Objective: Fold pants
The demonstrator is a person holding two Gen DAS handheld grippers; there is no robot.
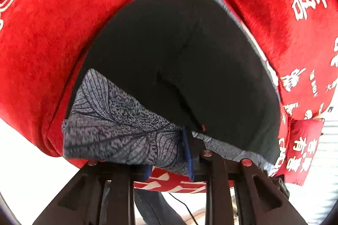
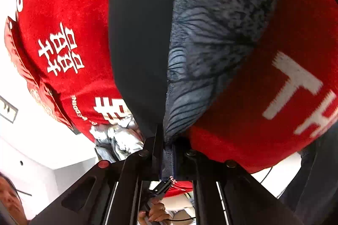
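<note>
While a red blanket [image 1: 63,24] covers the surface, left gripper [image 1: 169,153] and right gripper [image 2: 166,153] clamp the leaf-print pants [image 1: 118,125].

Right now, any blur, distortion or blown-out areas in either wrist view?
Left wrist: sharp, strong fisheye curve, white blowout at lower corners, dark pants lose detail. Right wrist: softer, leaf-print fabric and the white lettering on the red blanket blurred, background blown white at left.

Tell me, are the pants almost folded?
Not yet. The dark pants already lie spread on the red blanket. Now the left gripper and right gripper each pinch the leaf-print edge and lift it. Laying it over and folding again is left.
</note>
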